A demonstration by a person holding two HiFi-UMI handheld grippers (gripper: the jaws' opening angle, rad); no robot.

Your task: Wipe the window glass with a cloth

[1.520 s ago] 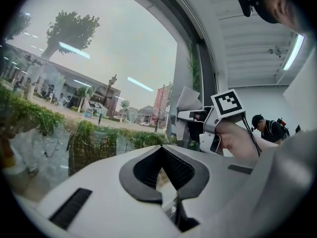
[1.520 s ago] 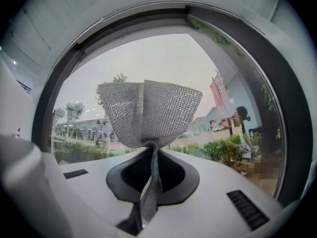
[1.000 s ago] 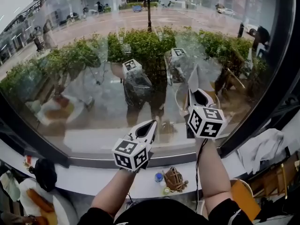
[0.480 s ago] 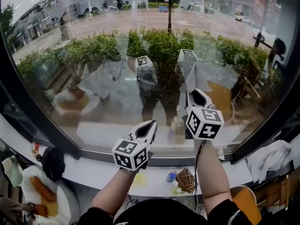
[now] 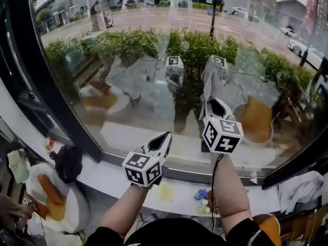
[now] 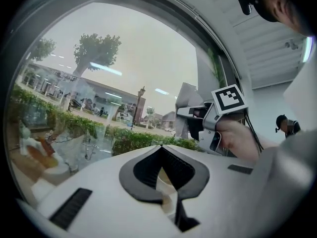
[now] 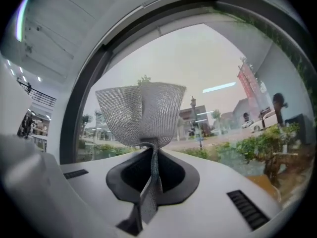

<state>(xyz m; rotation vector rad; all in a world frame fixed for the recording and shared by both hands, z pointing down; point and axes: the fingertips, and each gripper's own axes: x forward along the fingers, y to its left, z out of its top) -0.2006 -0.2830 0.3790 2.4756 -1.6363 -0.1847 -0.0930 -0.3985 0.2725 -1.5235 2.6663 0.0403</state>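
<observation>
The window glass (image 5: 154, 86) fills the upper head view, with bushes and a street behind it. My right gripper (image 5: 214, 105) is raised close to the pane and shut on a grey mesh cloth (image 5: 209, 82) that stands up from its jaws. In the right gripper view the cloth (image 7: 141, 112) fans out above the right gripper (image 7: 150, 150), pinched at its lower end. My left gripper (image 5: 160, 140) hangs lower and to the left, over the sill, shut and holding nothing. The left gripper view shows the left gripper (image 6: 161, 148) with jaws together, and the right gripper (image 6: 210, 120) with the cloth (image 6: 186, 94) beside it.
A black window frame (image 5: 43, 81) runs down the left side. On the white sill (image 5: 118, 181) lie a yellow scrap (image 5: 165, 191) and small caps (image 5: 201, 195). Below left are a black bag (image 5: 68, 163) and a plate of food (image 5: 48, 196). A white rag (image 5: 302, 186) lies at the lower right.
The view has swung left along the window: the black frame and the plate have come in at the left. Both grippers keep their places in the view, the cloth still held.
</observation>
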